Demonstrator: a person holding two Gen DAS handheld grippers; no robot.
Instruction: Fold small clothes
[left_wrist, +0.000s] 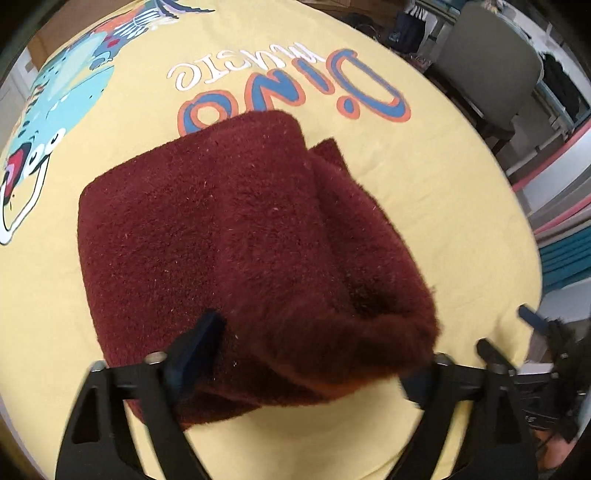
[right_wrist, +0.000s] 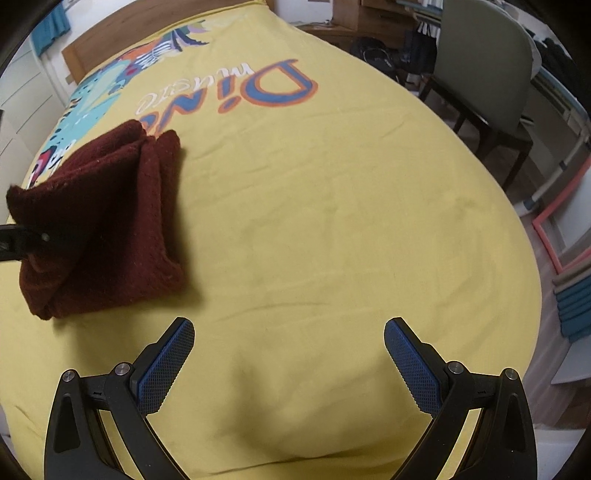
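Note:
A dark red fuzzy garment (left_wrist: 229, 236) lies folded into a thick block on the yellow printed sheet (left_wrist: 424, 192). My left gripper (left_wrist: 306, 354) has its jaws wide apart around the near raised edge of the garment; the cloth drapes between the fingers and hides the right fingertip. The left finger (left_wrist: 195, 350) touches the fabric. In the right wrist view the garment (right_wrist: 107, 221) sits at the left with the left gripper's tip (right_wrist: 22, 240) against it. My right gripper (right_wrist: 290, 354) is open and empty above bare sheet, to the right of the garment.
The yellow sheet (right_wrist: 332, 206) carries a "Dino" print (right_wrist: 258, 88) and a blue dinosaur picture (left_wrist: 62, 99) at the far side. A grey chair (right_wrist: 487, 66) stands beyond the right edge. Stacked teal items (right_wrist: 576, 302) and clutter lie on the floor at the right.

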